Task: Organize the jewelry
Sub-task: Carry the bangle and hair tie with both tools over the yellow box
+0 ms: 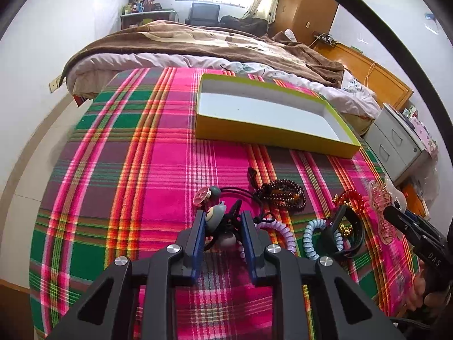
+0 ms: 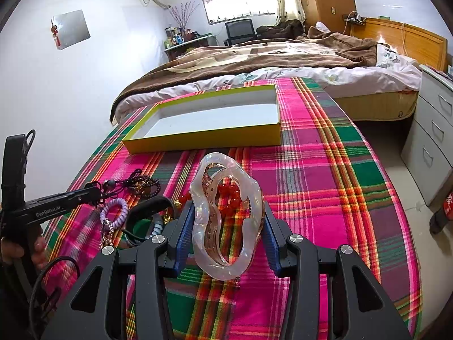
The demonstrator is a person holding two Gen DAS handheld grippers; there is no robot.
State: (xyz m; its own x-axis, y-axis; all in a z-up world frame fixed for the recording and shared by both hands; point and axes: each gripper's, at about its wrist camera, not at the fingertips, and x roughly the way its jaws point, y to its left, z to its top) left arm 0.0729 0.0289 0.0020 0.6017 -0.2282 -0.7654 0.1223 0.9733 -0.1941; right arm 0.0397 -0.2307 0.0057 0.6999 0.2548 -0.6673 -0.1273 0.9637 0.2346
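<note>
Hair ties [image 1: 223, 226] btwn left tool [image 1: 222, 221] pads

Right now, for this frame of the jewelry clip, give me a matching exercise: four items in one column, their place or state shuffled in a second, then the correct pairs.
Items
1. pearly translucent wavy hair claw clip
2. shallow yellow-green cardboard box with white inside
3. black elastic hair tie with grey charms
4. dark brown beaded bracelet

Places or states
A. lying free on the plaid cloth
B. between the left gripper fingers
C. gripped by the right gripper
D. holding nothing, at the table's far side

Pairs: 1-C, 2-D, 3-B, 4-A
</note>
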